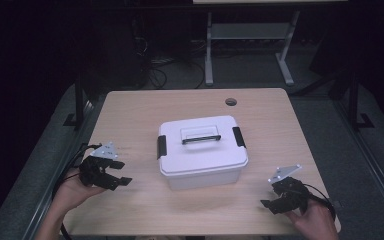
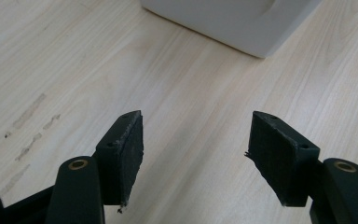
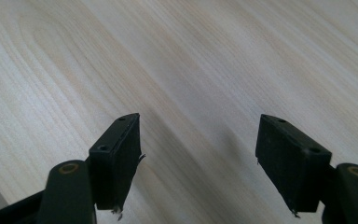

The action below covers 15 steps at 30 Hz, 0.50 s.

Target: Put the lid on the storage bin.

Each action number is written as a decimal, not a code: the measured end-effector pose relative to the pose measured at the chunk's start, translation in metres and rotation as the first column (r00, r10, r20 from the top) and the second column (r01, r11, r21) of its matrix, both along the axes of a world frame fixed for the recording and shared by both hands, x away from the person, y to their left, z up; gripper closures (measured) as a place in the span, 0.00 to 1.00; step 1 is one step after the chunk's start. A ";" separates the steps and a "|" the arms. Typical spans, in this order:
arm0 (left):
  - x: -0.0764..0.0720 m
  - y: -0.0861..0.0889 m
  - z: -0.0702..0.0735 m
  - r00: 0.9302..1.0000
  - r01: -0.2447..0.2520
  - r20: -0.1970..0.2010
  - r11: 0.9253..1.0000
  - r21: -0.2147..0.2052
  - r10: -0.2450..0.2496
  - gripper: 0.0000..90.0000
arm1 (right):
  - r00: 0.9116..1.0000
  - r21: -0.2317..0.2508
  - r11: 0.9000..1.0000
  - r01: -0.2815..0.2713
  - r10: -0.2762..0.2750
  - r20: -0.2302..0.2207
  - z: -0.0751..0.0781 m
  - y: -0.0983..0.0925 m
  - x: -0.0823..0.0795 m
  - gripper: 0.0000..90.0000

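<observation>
Wooden counter [image 1: 130, 110] carries a latched white box [image 1: 202, 150]; left tool [image 1: 122, 172], nearer, and right tool [image 1: 266, 204] flank it, both open and empty.

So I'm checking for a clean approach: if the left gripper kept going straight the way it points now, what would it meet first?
Probably the white lidded box. The left gripper, jaws open and empty, points toward its near corner across bare table; how low it aims is unclear, so it may touch wood first.

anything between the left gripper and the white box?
Nothing: in the high view, only bare table separates the open left gripper from the lidded white box.
</observation>
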State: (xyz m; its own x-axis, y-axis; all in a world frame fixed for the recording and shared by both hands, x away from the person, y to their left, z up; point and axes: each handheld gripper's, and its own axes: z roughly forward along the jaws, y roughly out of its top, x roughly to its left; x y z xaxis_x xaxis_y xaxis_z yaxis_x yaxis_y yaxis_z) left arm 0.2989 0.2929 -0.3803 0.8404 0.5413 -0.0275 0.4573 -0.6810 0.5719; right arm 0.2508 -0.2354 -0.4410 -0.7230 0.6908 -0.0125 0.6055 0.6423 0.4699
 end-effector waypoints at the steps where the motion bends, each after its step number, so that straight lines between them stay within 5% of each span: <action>1: -0.001 0.001 -0.001 1.000 0.001 0.005 1.000 0.006 -0.001 0.39 | 1.000 0.000 1.000 -0.001 0.001 0.001 0.000 0.000 0.000 0.34; 15: -0.009 0.013 -0.014 1.000 -0.029 0.000 1.000 -0.011 0.029 0.37 | 1.000 0.003 1.000 0.000 0.000 -0.003 -0.001 0.000 0.000 0.33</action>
